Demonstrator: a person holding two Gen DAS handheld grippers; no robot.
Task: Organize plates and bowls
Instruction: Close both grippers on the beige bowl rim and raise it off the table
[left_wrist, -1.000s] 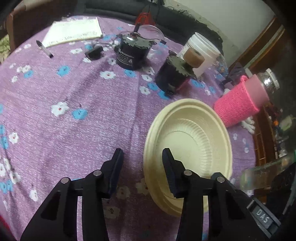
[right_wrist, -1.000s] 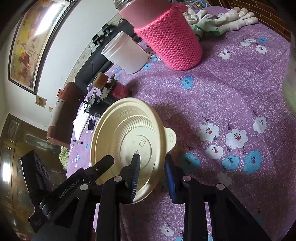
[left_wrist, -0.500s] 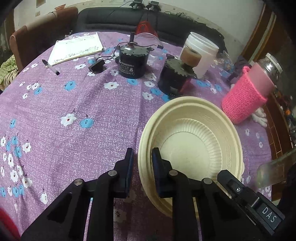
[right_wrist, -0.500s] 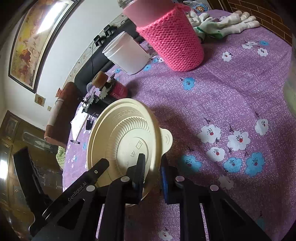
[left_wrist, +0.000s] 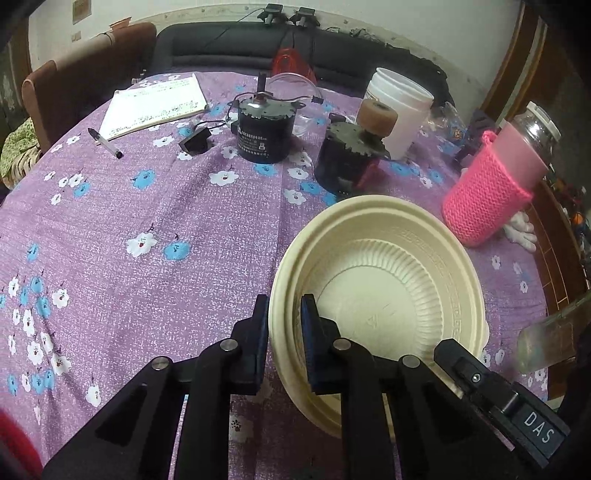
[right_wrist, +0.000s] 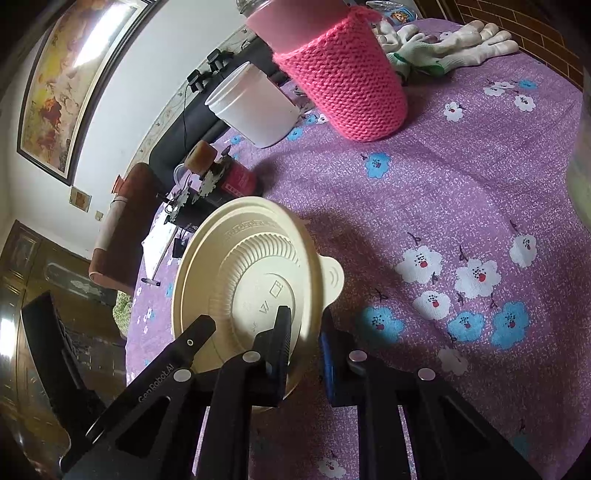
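Cream plastic bowl (left_wrist: 391, 280), ribbed on the wall, held tilted above the tabletop (left_wrist: 155, 221), clear of the cloth on the near side. Left gripper (left_wrist: 283, 314) clamped on the bowl's near rim, one finger outside the wall, the other inside. Right gripper (right_wrist: 304, 332) clamped on the opposite rim beside a small tab, with one finger against the ribbed underside and the other on the far side of the rim; underside of the bowl (right_wrist: 255, 280) turned toward the right wrist camera. Possibly two nested pieces, judging by a doubled rim line; cannot tell for certain. Tabletop covered by a purple cloth printed with white and blue flowers. Just behind the bowl: a black motor (left_wrist: 347, 166) topped by a brown roller. Farther back: a second black motor (left_wrist: 264, 131), a white plastic tub (left_wrist: 400, 110), a small black adapter (left_wrist: 195, 142). To the right of the bowl: a jar in a pink knitted sleeve (left_wrist: 487, 199), with white gloves (right_wrist: 450, 46) beyond it. At the far left edge: a notebook (left_wrist: 155, 105) and a pen (left_wrist: 105, 143). Beyond the tabletop: a dark sofa (left_wrist: 229, 48) and a brown chair (left_wrist: 88, 79).
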